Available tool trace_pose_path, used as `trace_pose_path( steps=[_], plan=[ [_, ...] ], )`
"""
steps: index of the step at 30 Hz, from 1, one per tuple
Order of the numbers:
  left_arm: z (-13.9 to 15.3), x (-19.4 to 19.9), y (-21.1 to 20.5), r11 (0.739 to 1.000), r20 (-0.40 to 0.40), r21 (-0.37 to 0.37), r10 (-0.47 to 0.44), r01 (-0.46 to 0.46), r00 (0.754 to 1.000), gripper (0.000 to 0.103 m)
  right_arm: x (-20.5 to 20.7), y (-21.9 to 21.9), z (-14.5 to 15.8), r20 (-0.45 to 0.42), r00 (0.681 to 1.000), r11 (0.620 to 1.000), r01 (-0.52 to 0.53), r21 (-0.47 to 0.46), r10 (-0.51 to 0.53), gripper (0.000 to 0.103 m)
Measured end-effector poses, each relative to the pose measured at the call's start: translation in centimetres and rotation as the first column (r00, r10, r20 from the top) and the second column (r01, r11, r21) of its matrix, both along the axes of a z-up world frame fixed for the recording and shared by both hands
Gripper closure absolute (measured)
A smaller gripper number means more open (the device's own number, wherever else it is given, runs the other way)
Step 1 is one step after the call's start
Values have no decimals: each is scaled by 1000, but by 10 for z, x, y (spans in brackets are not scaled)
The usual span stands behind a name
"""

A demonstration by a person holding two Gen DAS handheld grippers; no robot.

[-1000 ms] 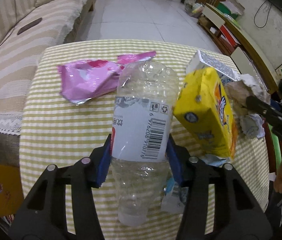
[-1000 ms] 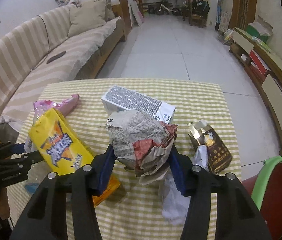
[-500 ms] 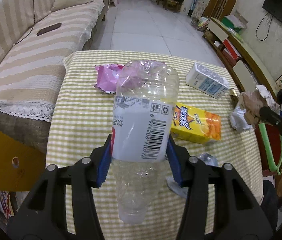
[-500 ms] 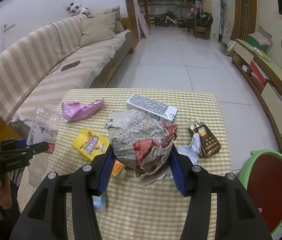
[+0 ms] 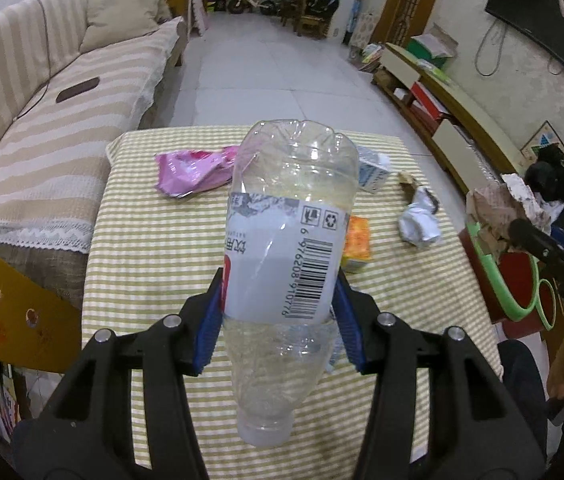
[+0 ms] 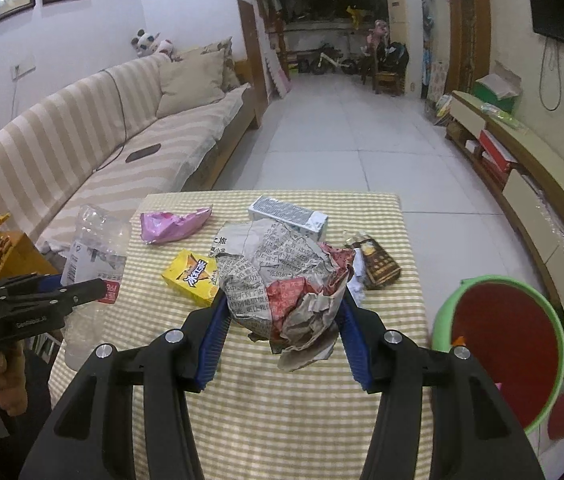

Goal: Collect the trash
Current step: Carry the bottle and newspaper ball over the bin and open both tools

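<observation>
two things are held up over the table (image 6: 282, 400) right now. the left hand-held gripper (image 5: 278, 320) pinches an empty plastic bottle (image 5: 290, 240) around its label, cap end pointing back at the camera. it looks light and thin, so it may squash or slip; the middle is a good spot to hold. the right hand-held gripper (image 6: 282, 332) squeezes a ball of newspaper (image 6: 282, 276), soft and light, with loose bits hanging down. both reach forward, about level. just to the right is a red bucket with a green rim (image 6: 502, 344). farther off on the table lie a yellow box (image 6: 192, 276), a brown pack (image 6: 378, 266), a pink wrapper (image 6: 170, 224) and a white carton (image 6: 288, 214).
</observation>
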State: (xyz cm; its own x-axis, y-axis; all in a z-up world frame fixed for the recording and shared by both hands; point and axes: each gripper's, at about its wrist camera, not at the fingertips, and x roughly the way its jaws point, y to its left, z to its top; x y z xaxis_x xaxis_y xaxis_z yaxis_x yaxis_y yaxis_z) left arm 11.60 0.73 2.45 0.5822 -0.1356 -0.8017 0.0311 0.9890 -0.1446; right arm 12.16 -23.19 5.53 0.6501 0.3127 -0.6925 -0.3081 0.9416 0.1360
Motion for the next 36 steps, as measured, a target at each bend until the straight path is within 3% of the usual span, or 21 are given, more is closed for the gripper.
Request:
trace_pose_path(
  steps=[21, 36],
  plan=[
    [27, 15, -107, 978, 33, -18, -208, 209, 978, 54, -26, -93, 10, 30, 983, 983, 179, 39, -180, 53],
    [30, 51, -229, 908, 19, -58, -414, 415, 910, 54, -25, -208, -6, 2, 921, 919, 387, 67, -388, 53]
  ],
)
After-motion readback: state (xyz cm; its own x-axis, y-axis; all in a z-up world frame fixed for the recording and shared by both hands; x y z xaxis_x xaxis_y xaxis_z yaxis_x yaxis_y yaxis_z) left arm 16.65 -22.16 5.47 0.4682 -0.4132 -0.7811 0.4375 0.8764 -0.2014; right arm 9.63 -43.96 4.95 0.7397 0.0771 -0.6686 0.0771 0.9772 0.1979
